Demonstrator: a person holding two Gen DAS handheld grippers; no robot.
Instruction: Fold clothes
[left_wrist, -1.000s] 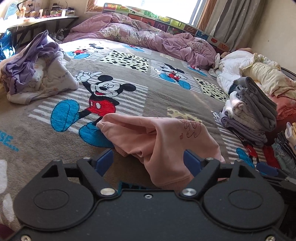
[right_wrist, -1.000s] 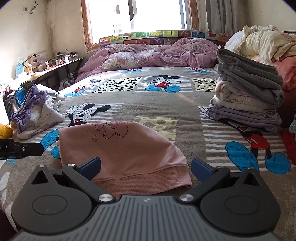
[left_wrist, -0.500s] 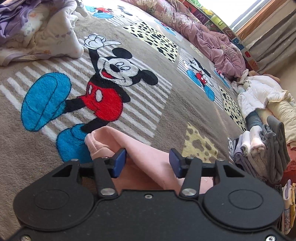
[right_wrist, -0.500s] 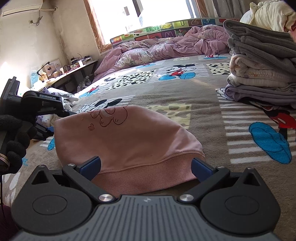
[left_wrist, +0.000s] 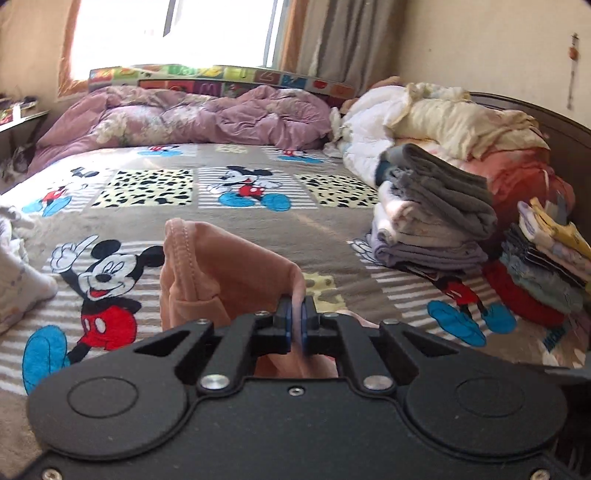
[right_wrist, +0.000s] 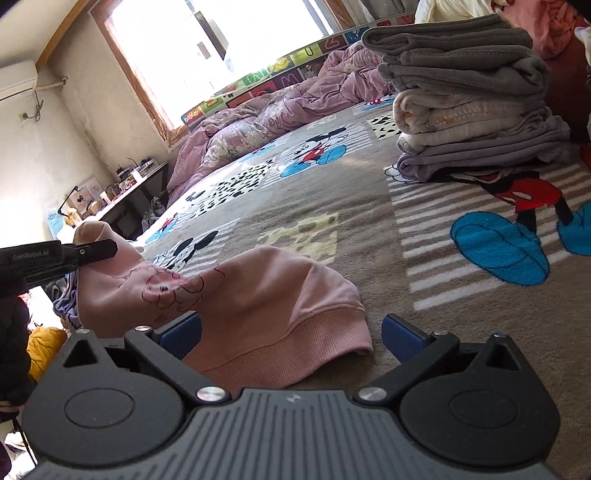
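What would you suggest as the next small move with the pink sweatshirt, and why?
Probably close the right gripper on the ribbed hem. The left gripper is shut on the pink sweatshirt and holds one end raised, while the right one is open with the hem lying between its fingers on the blanket.

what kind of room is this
Most likely a home bedroom: a wide bed under a brown Mickey Mouse blanket, a crumpled purple floral duvet by the window, and a stack of folded grey and cream clothes on the bed.
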